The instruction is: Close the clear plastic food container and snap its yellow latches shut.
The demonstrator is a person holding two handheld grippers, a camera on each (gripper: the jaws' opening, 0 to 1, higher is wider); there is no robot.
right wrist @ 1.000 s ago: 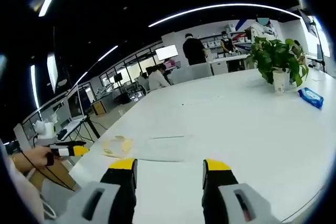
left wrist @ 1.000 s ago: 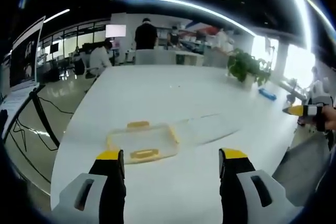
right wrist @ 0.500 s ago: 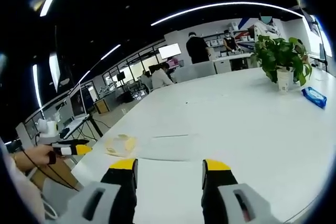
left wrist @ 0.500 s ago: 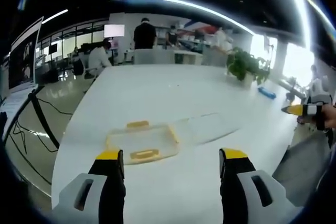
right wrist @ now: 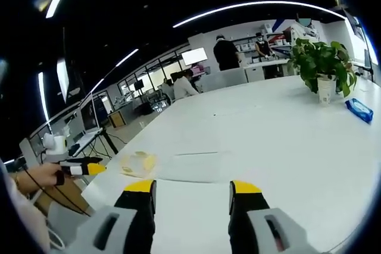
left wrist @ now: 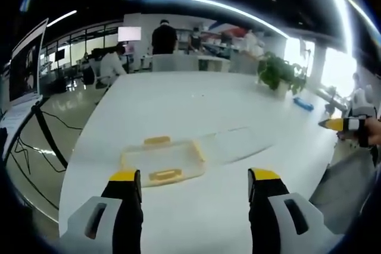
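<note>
The clear plastic food container [left wrist: 162,159] lies on the white table [left wrist: 196,105], near its front-left corner, with a yellow latch [left wrist: 156,141] on its far edge and another [left wrist: 164,175] on its near edge. The container's clear lid [left wrist: 235,144] lies flat on the table, touching the container's right side. The left gripper [left wrist: 193,184] hangs just in front of the container, jaws spread wide and holding nothing. The right gripper [right wrist: 192,193] hovers over the table edge well to the right of the container [right wrist: 138,163], jaws likewise wide apart and empty. A potted plant [right wrist: 321,72] stands far beyond the container, with a blue packet [right wrist: 359,110] beside it. People sit and stand at desks past the table's far end.
</note>
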